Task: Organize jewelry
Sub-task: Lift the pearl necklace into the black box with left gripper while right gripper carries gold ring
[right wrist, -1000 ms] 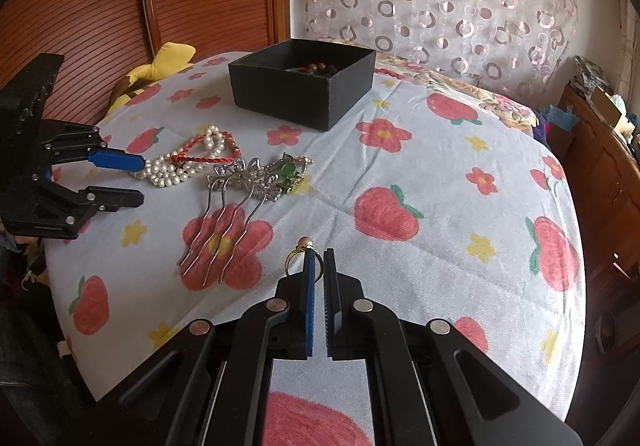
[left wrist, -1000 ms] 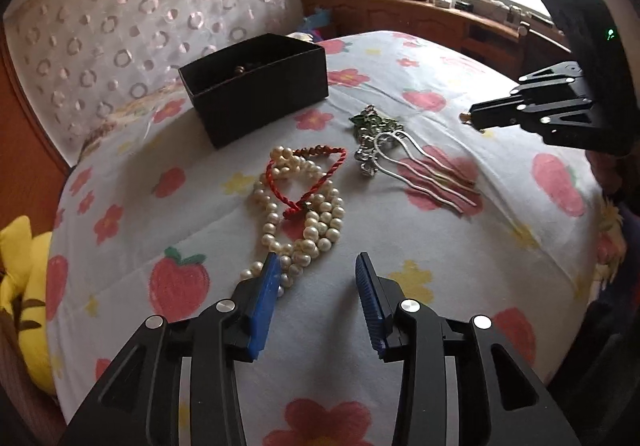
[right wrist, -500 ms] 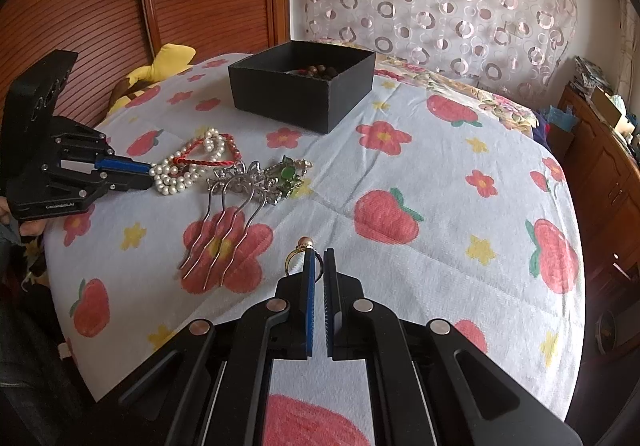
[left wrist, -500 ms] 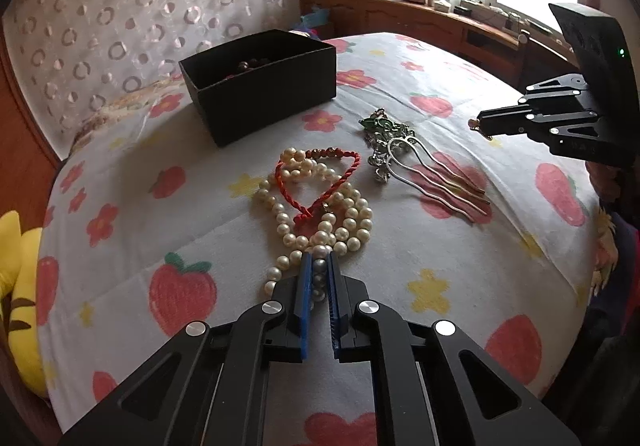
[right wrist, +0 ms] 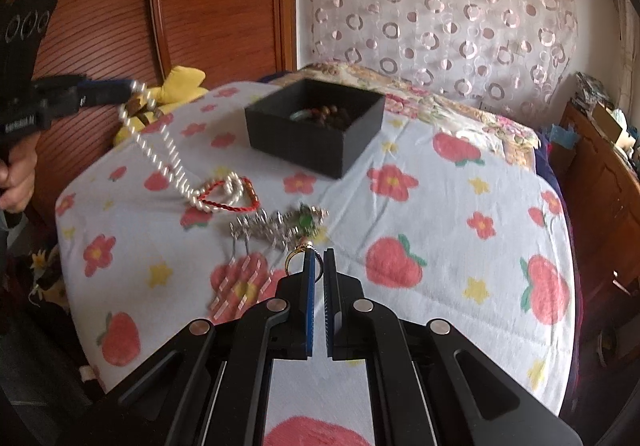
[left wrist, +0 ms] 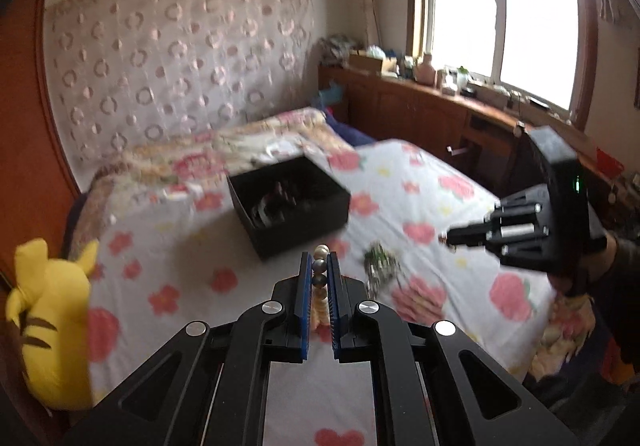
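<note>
The black open-topped cardboard box (right wrist: 316, 130) sits toward the far side of the strawberry-and-flower printed bedspread (right wrist: 440, 230), and it reads as the goal: dark beads and a greenish bangle already lie inside it.

The left gripper (left wrist: 319, 278) has its blue pads nearly closed on the long white pearl necklace (right wrist: 168, 154), a few beads pinched between them. From the right wrist view the strand hangs from that gripper in a slanting line down to the sheet on the near left of the box, where its lower loops lie tangled with a red braided cord bracelet (right wrist: 234, 202). Holding it by one end looks like the way to draw the whole length clear before carrying it to the box; the cord may well come up with it.

The right gripper (right wrist: 318, 274) is fully closed on a small gold ring with a round top (right wrist: 298, 256), held out in front of the box above the silver hair combs with green stones (right wrist: 280, 224), which lie on the sheet in front of the box.

A second ago the left gripper's jaws stood wide apart, low over the pearls, which lay coiled flat. Since then they have clamped on the strand and risen, lifting much of it off the bed. The right gripper has kept its grip on the ring and shifted slightly upward.
</note>
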### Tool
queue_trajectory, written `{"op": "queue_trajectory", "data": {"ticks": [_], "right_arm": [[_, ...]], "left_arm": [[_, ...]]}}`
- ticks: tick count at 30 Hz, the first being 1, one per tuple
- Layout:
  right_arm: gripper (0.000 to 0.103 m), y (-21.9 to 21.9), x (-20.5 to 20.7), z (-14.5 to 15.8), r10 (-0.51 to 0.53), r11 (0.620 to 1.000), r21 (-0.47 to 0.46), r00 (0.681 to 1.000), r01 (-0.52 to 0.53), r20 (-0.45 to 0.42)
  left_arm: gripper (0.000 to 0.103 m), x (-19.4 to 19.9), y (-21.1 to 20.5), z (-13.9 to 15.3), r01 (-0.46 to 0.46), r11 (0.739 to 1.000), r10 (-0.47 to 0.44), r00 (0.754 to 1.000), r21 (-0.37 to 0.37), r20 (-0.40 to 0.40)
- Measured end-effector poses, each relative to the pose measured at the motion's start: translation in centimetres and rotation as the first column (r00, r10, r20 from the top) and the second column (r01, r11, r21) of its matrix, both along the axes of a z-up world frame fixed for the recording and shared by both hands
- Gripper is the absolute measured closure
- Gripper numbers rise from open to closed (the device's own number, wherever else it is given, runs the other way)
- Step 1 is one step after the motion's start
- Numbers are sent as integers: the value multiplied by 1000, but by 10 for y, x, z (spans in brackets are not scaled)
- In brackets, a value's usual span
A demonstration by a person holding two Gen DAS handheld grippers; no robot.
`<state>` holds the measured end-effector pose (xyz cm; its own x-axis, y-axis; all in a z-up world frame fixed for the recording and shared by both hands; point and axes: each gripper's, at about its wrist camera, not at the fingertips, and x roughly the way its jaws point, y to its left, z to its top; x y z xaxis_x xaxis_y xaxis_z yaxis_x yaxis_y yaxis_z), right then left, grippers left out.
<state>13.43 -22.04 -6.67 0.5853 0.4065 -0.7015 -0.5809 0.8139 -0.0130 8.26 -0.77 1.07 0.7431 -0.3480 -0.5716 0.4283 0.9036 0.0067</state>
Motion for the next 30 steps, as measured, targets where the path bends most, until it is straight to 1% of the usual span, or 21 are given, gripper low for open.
{"op": "queue_trajectory", "data": {"ticks": [3, 9, 18, 25, 30], "right_arm": [[98, 5, 1, 10, 5, 1000, 10, 1000, -6, 19], [98, 14, 3, 30, 18, 1000, 22, 998, -19, 58], [98, 26, 16, 56, 22, 999, 43, 994, -27, 106], [98, 36, 38, 73, 11, 999, 52, 990, -18, 138], [98, 44, 58, 80, 2, 998, 55, 989, -10, 151]], "left_arm": [[97, 1, 2, 21, -6, 1000, 7, 999, -19, 38], [97, 4, 0, 62, -18, 999, 22, 993, -32, 119], [97, 25, -9, 104, -38, 999, 43, 980, -27, 193], [97, 59, -16, 122, -73, 997, 75, 975, -17, 211], [97, 90, -17, 119, -88, 996, 91, 978, -23, 189]]}}
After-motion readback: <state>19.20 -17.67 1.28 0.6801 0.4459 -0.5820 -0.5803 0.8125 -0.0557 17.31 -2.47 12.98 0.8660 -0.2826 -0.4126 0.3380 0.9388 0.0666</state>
